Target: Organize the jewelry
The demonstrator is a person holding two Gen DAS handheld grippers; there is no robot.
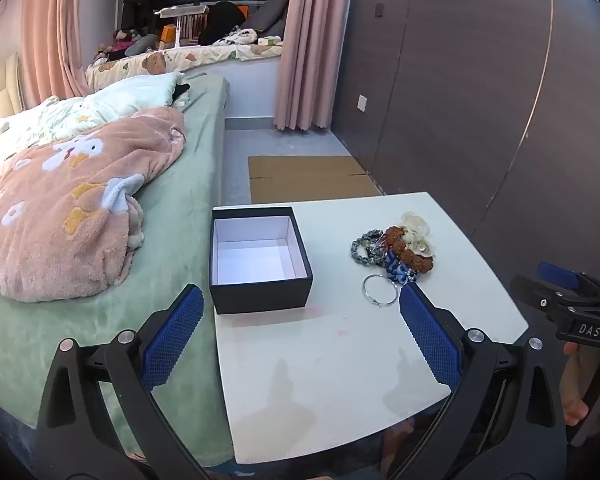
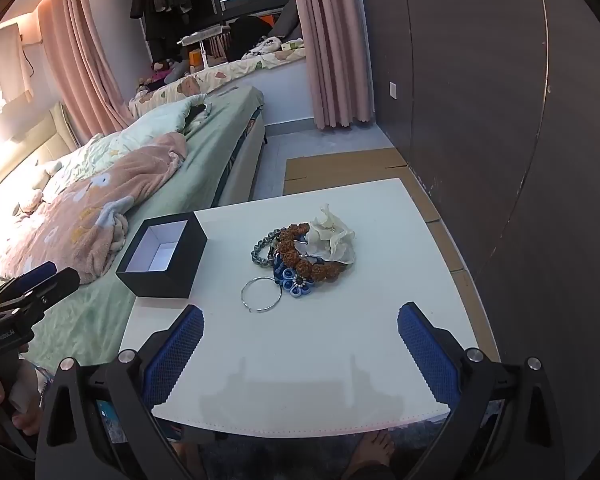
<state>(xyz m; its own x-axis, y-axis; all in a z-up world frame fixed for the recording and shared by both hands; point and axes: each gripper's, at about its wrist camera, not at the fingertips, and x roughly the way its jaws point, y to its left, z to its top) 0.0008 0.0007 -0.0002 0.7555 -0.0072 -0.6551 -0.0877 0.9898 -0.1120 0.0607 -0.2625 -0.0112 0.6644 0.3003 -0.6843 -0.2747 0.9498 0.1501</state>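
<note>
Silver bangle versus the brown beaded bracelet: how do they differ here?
The silver bangle is a thin, smooth metal ring; the brown beaded bracelet is a string of chunky, rough beads. The bangle lies flat at the pile's near edge; the bracelet is heaped among other pieces. Both rest on the white table, outside the black box.

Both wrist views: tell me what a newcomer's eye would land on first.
The tangled jewelry pile, with brown beads, a blue flower and a white piece, sits mid-table, a thin silver bangle at its near edge. Left of it, near the table's bed-side edge, an open black box stands empty, its lining white.
</note>
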